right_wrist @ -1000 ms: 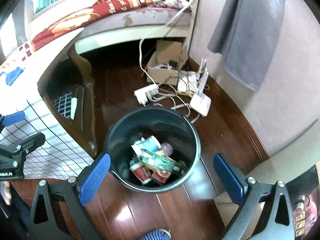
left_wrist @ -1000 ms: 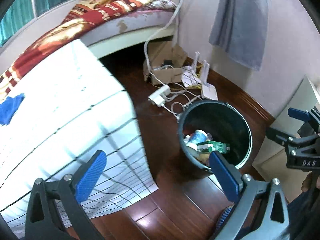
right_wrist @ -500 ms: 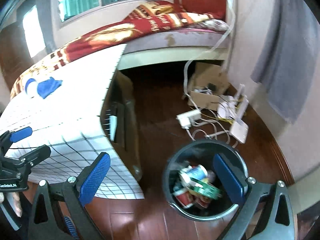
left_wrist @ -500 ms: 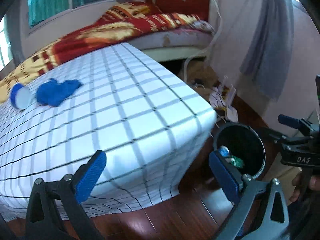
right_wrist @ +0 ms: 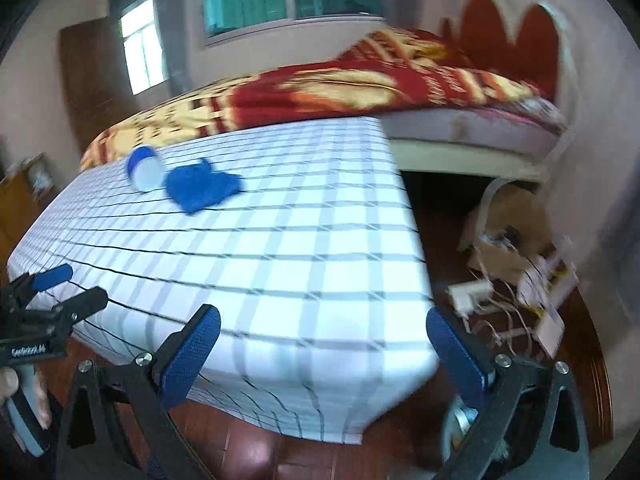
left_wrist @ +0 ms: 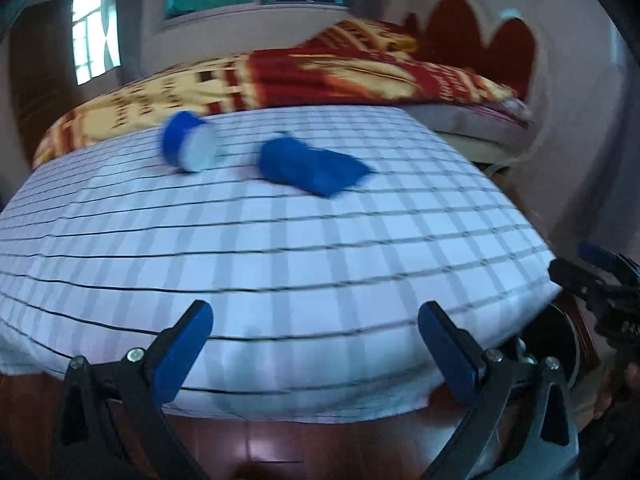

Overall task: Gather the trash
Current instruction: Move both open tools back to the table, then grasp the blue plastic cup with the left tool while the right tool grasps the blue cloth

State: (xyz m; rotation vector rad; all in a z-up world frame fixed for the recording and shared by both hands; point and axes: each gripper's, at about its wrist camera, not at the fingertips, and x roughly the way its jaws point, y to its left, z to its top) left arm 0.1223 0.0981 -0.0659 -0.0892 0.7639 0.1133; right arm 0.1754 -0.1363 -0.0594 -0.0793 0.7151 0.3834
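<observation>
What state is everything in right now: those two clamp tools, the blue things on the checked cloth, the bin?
Left hand-held gripper: open, empty.
Right hand-held gripper: open, empty.
Blue cup: lying on its side on the cloth, untouched.
Blue rag: crumpled beside the cup, apart from it.
Checked cloth: spread flat over the table.
Bin: only its rim shows; contents hidden.

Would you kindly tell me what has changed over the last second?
Both claws, left claw and right claw, swung up from the trash bin to the checked tablecloth, bringing the blue cup and blue cloth into view. Nothing was grasped or released; both claws stay open and empty.
</observation>
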